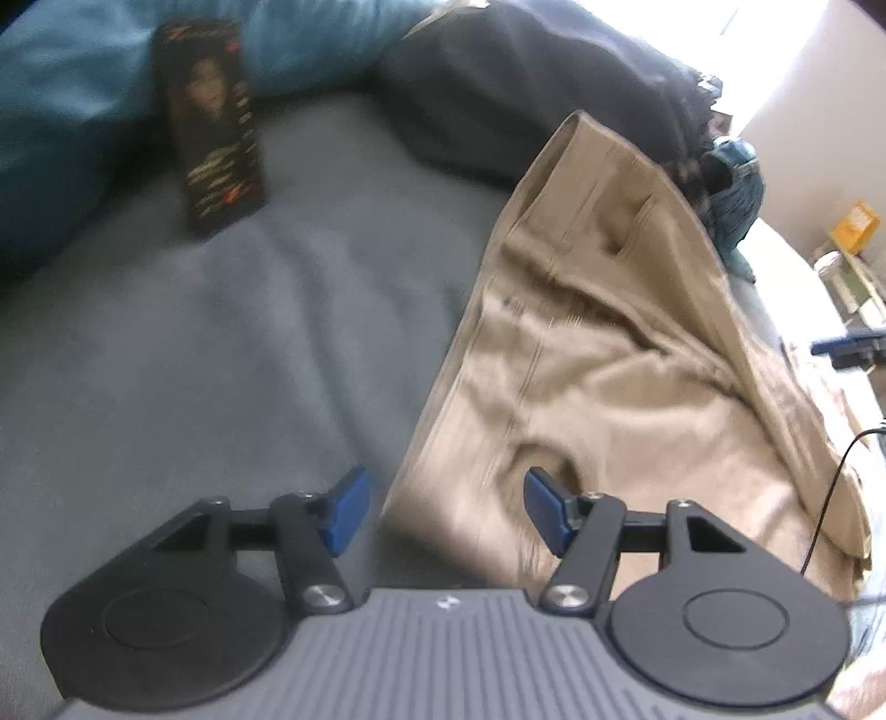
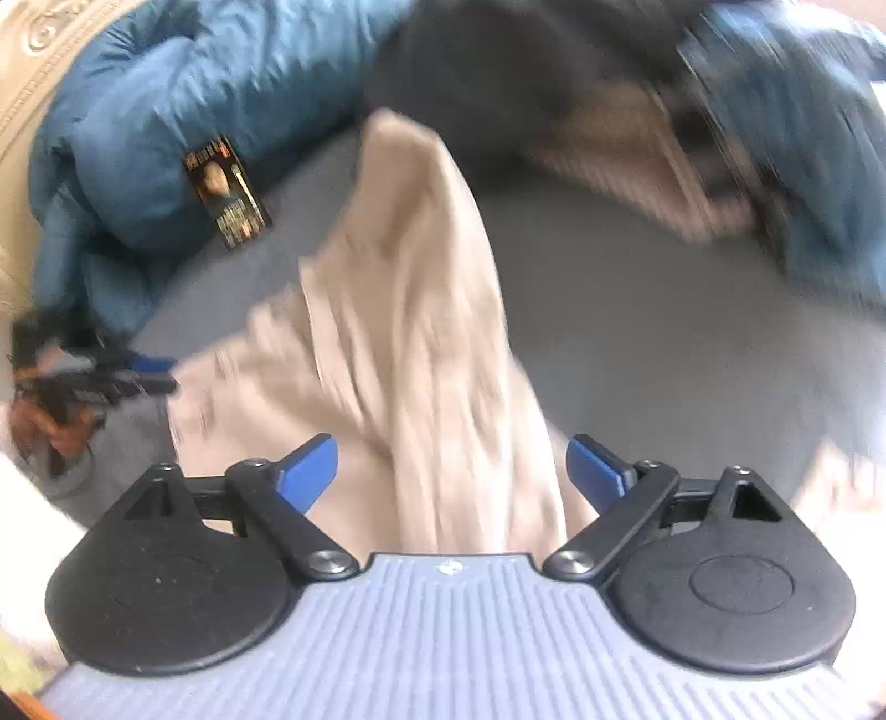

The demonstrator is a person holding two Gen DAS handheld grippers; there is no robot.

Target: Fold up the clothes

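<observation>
Right of centre on the grey bed (image 1: 221,354) lie the rumpled tan trousers (image 1: 581,360), both left claw (image 1: 443,512) and right claw (image 2: 451,471) wide open holding nothing; best pinch matching hem corners, pull taut before folding

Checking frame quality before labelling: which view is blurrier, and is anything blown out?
Right wrist view: heavy motion smear across the beige trousers and the dark clothes behind. Left wrist view: softer blur, trouser seams readable, but the window corner is overexposed white.
</observation>
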